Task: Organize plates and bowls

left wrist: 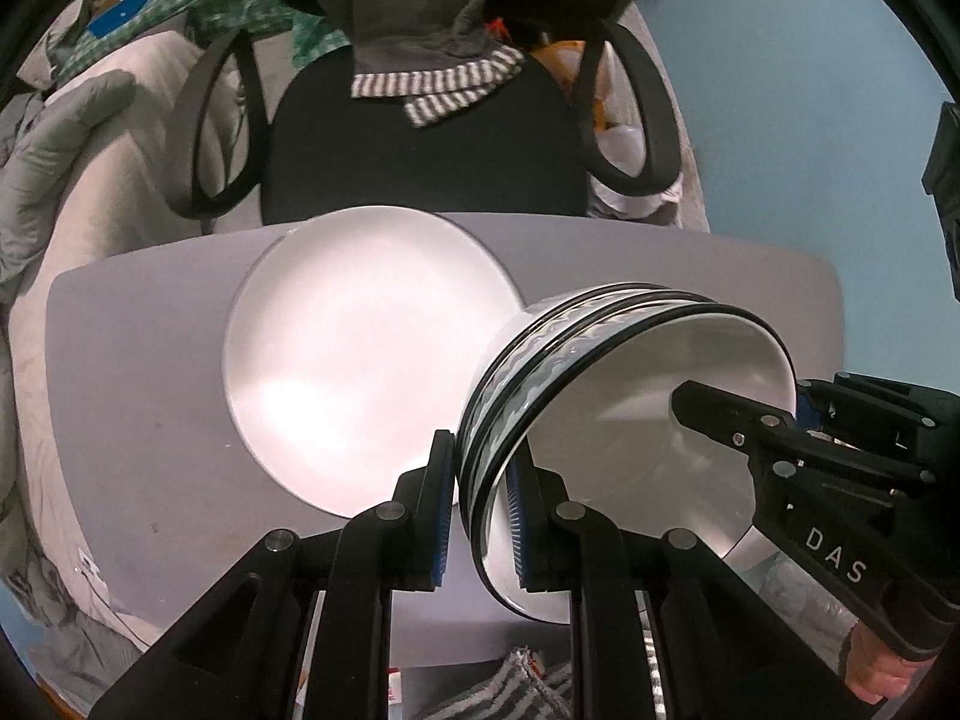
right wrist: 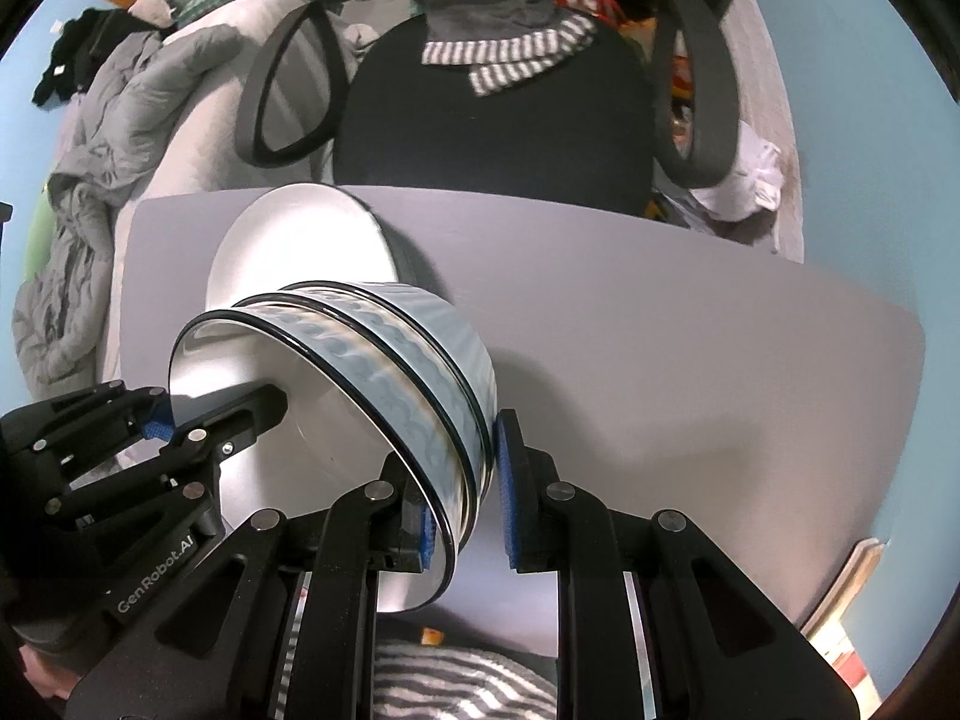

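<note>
a grey surface (right wrist: 660,324) fills the middle of both views. beyond its far edge stands a black office chair (right wrist: 492,120) with looped armrests, a grey garment with a striped hem (right wrist: 510,54) draped over its back. to the left lies crumpled grey bedding (right wrist: 120,120); a pale blue wall (left wrist: 810,90) lies to the right. a striped cloth (right wrist: 456,684) lies below the surface's near edge.

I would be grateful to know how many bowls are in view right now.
2: nested bowls, held above the table by the left gripper and right gripper, beside the plate. More could be hidden inside.
</note>
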